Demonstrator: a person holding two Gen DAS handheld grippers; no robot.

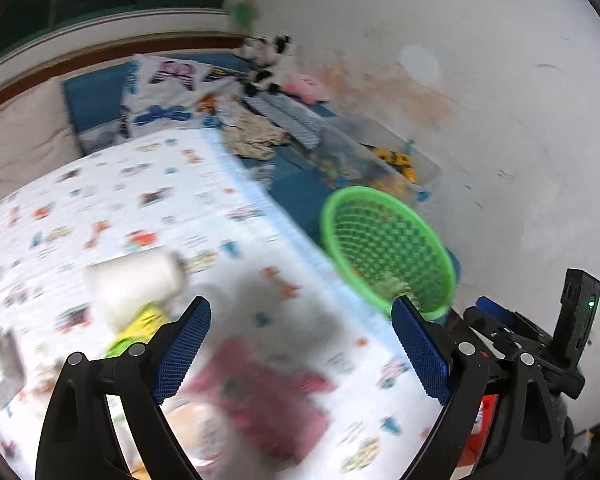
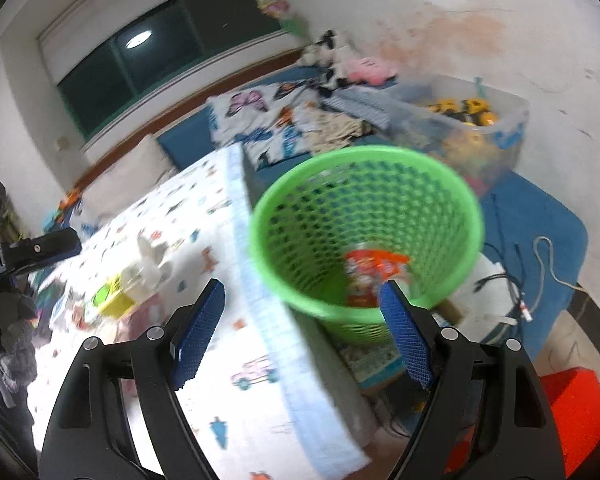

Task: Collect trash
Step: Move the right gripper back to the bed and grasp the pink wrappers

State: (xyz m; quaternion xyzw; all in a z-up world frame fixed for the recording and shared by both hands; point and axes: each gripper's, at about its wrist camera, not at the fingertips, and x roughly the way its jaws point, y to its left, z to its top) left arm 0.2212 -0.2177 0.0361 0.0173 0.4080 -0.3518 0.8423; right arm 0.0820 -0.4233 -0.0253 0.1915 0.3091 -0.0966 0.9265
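A green mesh basket (image 2: 364, 216) stands beside the table's right edge, with a red snack wrapper (image 2: 370, 276) inside; it also shows in the left wrist view (image 1: 384, 240). My right gripper (image 2: 300, 320) is open and empty, just in front of the basket's near rim. My left gripper (image 1: 300, 348) is open and empty above the patterned tablecloth (image 1: 140, 208). Under and ahead of it lie a pink packet (image 1: 260, 396), a white paper roll (image 1: 136, 284), and a yellow-green wrapper (image 1: 140, 328). Both views are blurred.
A clear bin of toys (image 2: 468, 128) stands behind the basket on a blue mat (image 2: 540, 216). Cables (image 2: 512, 280) and a red box (image 2: 576, 404) lie at the right. Bedding and clothes (image 1: 220, 112) pile up beyond the table.
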